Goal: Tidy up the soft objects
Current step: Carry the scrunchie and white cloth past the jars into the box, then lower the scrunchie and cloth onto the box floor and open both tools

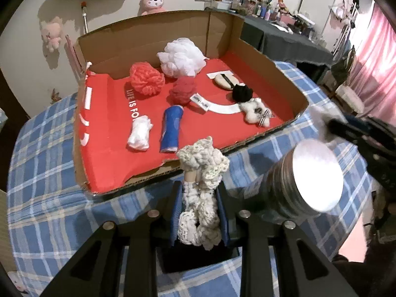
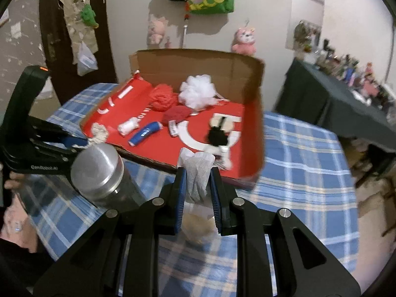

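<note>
My left gripper [image 1: 200, 188] is shut on a cream crocheted piece [image 1: 201, 157], which hangs just above the near edge of a red-lined cardboard box [image 1: 104, 153]. My right gripper [image 2: 198, 177] is shut on a white mesh cloth [image 2: 199, 164], held over the table in front of the box's [image 2: 258, 123] near right corner. Inside the box lie a white pouf [image 1: 182, 58], an orange pouf [image 1: 147, 78], a red pouf [image 1: 182, 90], a white roll [image 1: 139, 136], a blue roll [image 1: 170, 128], a black scrunchie [image 1: 242, 92] and a white fluffy piece [image 1: 255, 110].
A jar with a metal lid [image 1: 309, 175] stands on the blue plaid tablecloth [image 1: 49, 198] between the two grippers, close to both. A beige pad with a black strap [image 1: 226, 79] lies at the box's back right. A dark cluttered table [image 2: 334, 104] stands to the right.
</note>
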Action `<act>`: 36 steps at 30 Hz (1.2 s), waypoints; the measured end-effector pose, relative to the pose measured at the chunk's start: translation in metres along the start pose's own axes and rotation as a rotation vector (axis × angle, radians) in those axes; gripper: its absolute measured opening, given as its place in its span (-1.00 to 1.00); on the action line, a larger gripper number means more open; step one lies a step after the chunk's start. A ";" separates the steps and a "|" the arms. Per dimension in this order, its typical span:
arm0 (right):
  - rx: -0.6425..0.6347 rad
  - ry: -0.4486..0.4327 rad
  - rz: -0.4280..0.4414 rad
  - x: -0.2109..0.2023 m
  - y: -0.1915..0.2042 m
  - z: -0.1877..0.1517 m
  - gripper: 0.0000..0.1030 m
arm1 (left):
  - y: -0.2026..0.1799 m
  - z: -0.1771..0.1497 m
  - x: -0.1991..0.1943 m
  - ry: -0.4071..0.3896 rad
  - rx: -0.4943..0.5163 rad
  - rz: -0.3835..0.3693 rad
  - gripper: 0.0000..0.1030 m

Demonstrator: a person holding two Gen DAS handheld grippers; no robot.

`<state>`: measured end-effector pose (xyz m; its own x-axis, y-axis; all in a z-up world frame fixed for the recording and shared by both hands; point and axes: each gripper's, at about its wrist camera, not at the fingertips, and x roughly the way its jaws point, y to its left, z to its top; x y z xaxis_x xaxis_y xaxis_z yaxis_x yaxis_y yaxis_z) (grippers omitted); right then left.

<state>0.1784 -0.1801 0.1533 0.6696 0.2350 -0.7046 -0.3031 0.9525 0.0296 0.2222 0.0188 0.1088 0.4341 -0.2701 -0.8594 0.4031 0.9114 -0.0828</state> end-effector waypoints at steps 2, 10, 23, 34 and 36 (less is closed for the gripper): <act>0.018 0.023 0.068 0.011 -0.002 0.008 -0.64 | 0.003 0.005 0.002 0.000 -0.011 -0.027 -0.46; 0.059 0.111 0.217 0.057 -0.015 0.043 -0.64 | 0.004 0.036 0.021 0.035 -0.015 -0.125 -0.46; 0.054 0.321 0.258 0.145 -0.036 0.065 -0.64 | 0.013 0.085 0.092 0.153 -0.029 -0.139 -0.46; -0.086 0.394 0.212 0.153 -0.020 0.060 -0.63 | 0.009 0.091 0.103 0.173 -0.015 -0.129 -0.44; -0.100 0.399 0.205 0.156 -0.017 0.060 -0.63 | 0.010 0.091 0.103 0.172 -0.015 -0.122 -0.44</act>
<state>0.3285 -0.1483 0.0851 0.2816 0.3045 -0.9099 -0.4793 0.8661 0.1416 0.3441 -0.0285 0.0652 0.2379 -0.3232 -0.9160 0.4314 0.8801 -0.1984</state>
